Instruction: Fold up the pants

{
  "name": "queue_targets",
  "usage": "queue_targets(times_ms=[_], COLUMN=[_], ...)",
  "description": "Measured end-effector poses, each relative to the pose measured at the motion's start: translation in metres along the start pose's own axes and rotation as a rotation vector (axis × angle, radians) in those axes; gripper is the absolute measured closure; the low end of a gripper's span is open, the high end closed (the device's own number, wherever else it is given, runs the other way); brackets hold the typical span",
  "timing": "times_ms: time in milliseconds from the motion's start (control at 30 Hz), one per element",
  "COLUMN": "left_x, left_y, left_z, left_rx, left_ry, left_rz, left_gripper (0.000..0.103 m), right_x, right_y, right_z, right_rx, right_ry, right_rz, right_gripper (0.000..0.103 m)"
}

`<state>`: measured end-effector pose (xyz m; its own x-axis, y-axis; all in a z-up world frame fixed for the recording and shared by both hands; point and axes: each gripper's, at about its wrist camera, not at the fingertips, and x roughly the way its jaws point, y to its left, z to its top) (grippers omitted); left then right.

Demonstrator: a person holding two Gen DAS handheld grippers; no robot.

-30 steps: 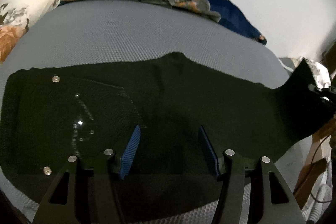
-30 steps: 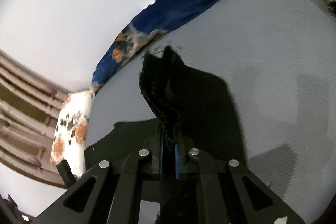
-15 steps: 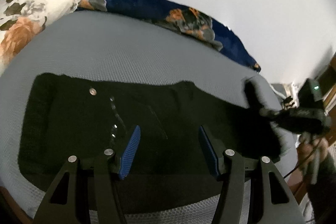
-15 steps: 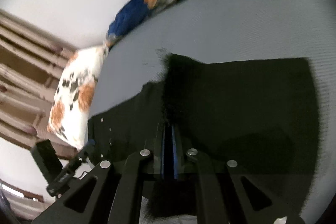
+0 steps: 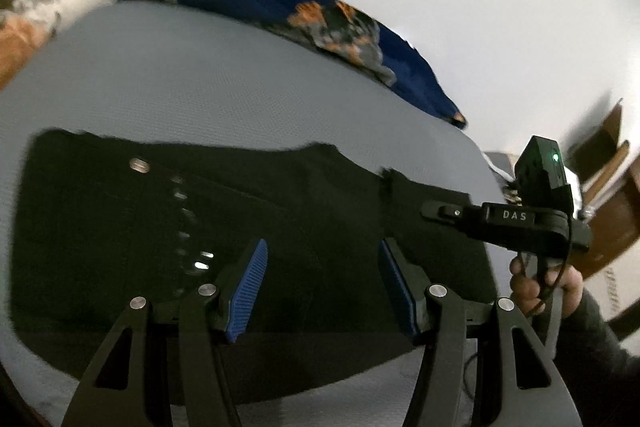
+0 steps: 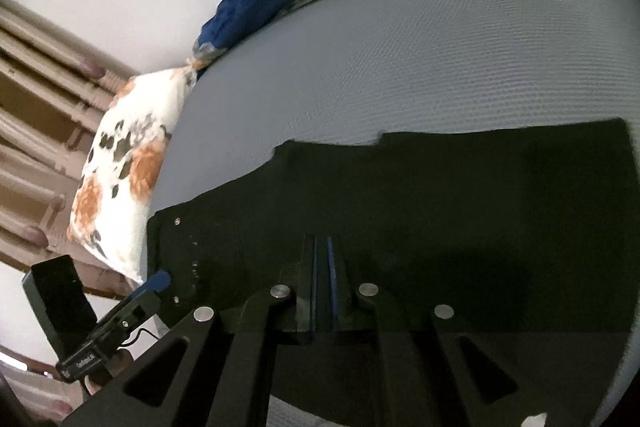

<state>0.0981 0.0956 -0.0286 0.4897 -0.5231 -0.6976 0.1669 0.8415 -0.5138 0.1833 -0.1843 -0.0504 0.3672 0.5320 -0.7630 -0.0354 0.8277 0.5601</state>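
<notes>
Pants (image 5: 248,227) lie flat on the bed (image 5: 200,79), long axis left to right across both views. Our left gripper (image 5: 320,275) hovers above them, fingers wide; our right gripper (image 6: 322,267), fingers nearly together, now appears empty, whereas earlier it pinched a raised hem.

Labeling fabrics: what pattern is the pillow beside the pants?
White with orange and dark floral print; pillow shows best in right wrist view.
</notes>
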Motion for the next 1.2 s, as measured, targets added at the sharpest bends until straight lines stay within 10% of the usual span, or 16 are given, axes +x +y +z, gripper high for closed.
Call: queue_targets(times_ms=[300,600,1033,1200], left_x=[0.083,0.149,0.191,0.206], left_y=[-0.036,-0.047,-0.082,-0.091], left_z=[0.005,0.005,0.021,0.009], left_rx=[-0.066,-0.132,-0.109,-0.107], left_ry=[0.261,0.457,0.502,0.52], left_rz=[-0.241,-0.259,-0.314,-0.343], left_gripper=[0.045,0.047,0.047,0.085], right_x=[-0.059,-0.092,-0.091,-0.092], right_y=[-0.063,-0.103,-0.141,-0.15], right_z=[-0.031,-0.046,-0.04,-0.038], right_rx=[0.153,0.247,0.331,0.335], right_ry=[-0.115,-0.192,-0.213,-0.214], right_rz=[-0.071,-0.086,-0.059,-0.059], right_gripper=[0.08,0.073,0.07,0.068])
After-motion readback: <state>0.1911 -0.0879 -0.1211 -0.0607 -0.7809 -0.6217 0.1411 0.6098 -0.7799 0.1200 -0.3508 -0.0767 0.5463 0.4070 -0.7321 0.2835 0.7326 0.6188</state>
